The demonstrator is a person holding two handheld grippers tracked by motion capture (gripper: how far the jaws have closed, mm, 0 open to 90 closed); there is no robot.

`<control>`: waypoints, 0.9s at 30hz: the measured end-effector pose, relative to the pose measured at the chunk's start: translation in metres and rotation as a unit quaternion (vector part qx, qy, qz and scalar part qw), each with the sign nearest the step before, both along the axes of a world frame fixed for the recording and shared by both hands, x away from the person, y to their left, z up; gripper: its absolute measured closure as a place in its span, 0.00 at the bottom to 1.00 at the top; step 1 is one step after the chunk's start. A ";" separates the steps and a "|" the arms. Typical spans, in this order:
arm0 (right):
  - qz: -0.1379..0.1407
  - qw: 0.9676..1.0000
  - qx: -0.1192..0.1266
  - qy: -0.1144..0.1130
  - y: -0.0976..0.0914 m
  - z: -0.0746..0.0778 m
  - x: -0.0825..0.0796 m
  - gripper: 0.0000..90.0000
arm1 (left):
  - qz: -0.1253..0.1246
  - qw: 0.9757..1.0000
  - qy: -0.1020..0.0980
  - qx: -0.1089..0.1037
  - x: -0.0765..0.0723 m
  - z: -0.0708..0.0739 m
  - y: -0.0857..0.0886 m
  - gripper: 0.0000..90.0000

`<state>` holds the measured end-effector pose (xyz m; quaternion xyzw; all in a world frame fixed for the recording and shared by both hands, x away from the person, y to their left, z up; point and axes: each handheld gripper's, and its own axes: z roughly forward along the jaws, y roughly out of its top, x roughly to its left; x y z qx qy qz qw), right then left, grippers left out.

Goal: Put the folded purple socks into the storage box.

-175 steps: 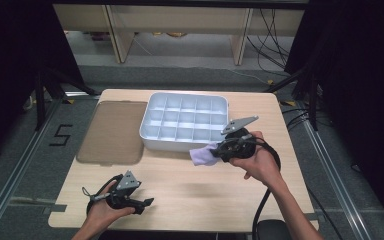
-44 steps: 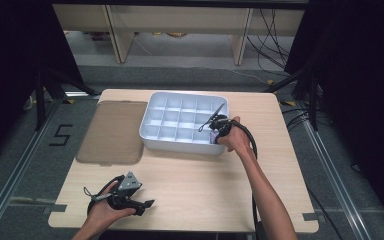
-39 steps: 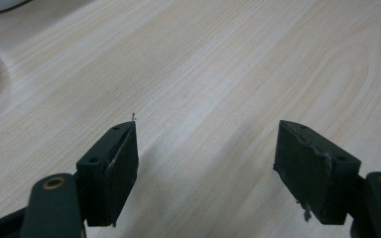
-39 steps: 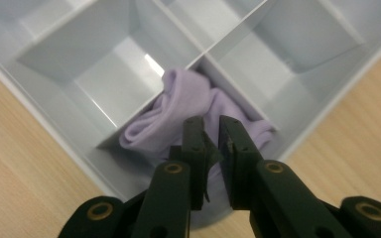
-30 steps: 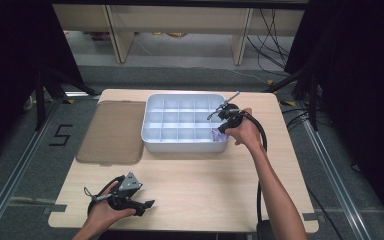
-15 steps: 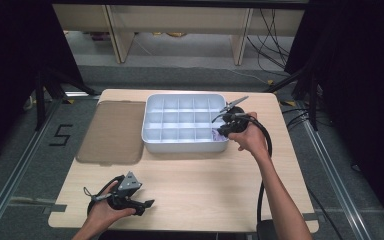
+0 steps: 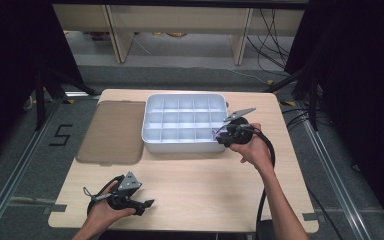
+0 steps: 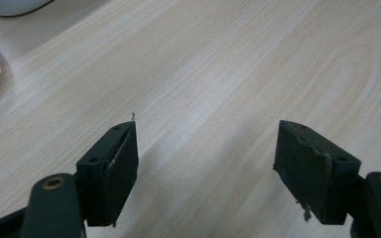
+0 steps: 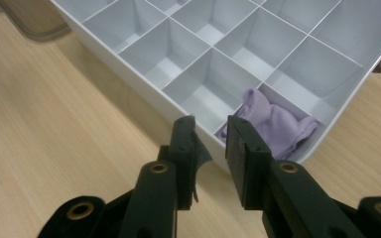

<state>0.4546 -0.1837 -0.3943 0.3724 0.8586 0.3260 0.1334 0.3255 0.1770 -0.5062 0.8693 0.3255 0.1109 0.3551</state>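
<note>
A white compartment tray [image 7: 184, 148] stands at the table's far middle. A lilac cloth [image 9: 273, 124] lies crumpled in its near right corner compartment. My right gripper [image 7: 219, 136] hovers just outside that corner, pointing at the tray. Its jaws [image 9: 211, 136] stand a narrow gap apart and have just been opening, with nothing between them. The cloth lies just beyond the fingertips, apart from them. My left gripper [image 7: 147, 204] rests at the table's front left. Its jaws [image 8: 206, 153] are wide open over bare wood.
A brown translucent lid [image 7: 112, 131] lies flat to the left of the tray, its corner also visible as the lid [image 9: 34, 20] in the right gripper view. The tray's other compartments are empty. Bare wood stretches between the two grippers. A cable trails from the right gripper.
The right gripper carried the lilac cloth over the tray, left it in the corner compartment and drew back toward the tray's right near corner. The left gripper has not moved.
</note>
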 end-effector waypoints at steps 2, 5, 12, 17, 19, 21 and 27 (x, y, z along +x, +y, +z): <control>-0.001 1.000 0.004 -0.007 0.000 -0.001 -0.002 0.81 | 0.007 1.000 0.004 -0.004 -0.001 0.000 -0.001 0.28; 0.000 1.000 0.018 -0.003 0.001 -0.004 -0.008 0.79 | 0.006 1.000 0.003 -0.004 -0.001 -0.001 0.000 0.28; 0.008 0.999 0.051 0.002 -0.001 -0.022 -0.020 0.76 | 0.004 1.000 -0.002 -0.002 0.002 -0.001 0.002 0.28; 0.010 0.998 0.057 0.000 -0.001 -0.032 -0.027 0.75 | 0.004 1.000 -0.001 0.003 0.003 -0.001 0.003 0.28; 0.012 0.998 0.055 0.004 0.000 -0.034 -0.029 0.74 | 0.003 1.000 0.002 0.001 0.002 0.000 0.004 0.28; 0.016 0.998 0.053 0.008 -0.001 -0.034 -0.030 0.73 | 0.010 1.000 0.007 -0.005 0.002 -0.001 0.003 0.28; 0.011 0.998 0.056 0.013 0.000 -0.041 -0.033 0.68 | 0.011 1.000 0.005 -0.005 0.002 -0.001 0.003 0.28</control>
